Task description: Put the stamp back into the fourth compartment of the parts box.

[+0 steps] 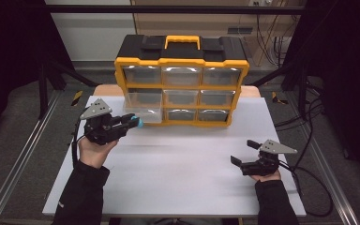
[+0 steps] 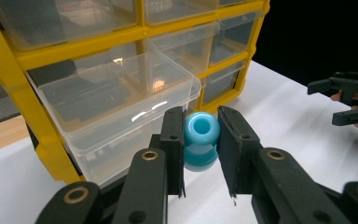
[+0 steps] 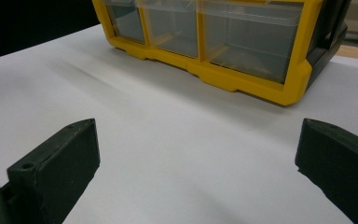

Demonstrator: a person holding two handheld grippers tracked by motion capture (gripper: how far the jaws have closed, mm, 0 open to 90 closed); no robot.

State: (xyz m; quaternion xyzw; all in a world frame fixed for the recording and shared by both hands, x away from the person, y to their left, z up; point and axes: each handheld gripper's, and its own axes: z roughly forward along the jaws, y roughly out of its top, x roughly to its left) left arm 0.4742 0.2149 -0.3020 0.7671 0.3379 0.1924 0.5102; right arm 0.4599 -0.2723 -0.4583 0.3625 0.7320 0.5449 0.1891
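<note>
The left claw [image 2: 201, 154] is clenched on a light blue plastic bead [image 2: 200, 141], holding it just in front of the pulled-out clear drawer [image 2: 121, 116] of the yellow organizer [image 1: 182, 86]; the jaws hide the bead's sides, and its lower end is hard to make out. The right claw [image 1: 242, 152] stands released, wide apart, above the white worktop [image 1: 178, 164], well apart from the organizer.

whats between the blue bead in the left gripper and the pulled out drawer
Nothing. In the left gripper view the blue bead, clamped in the left gripper, sits just off the pulled-out drawer's front corner.
</note>
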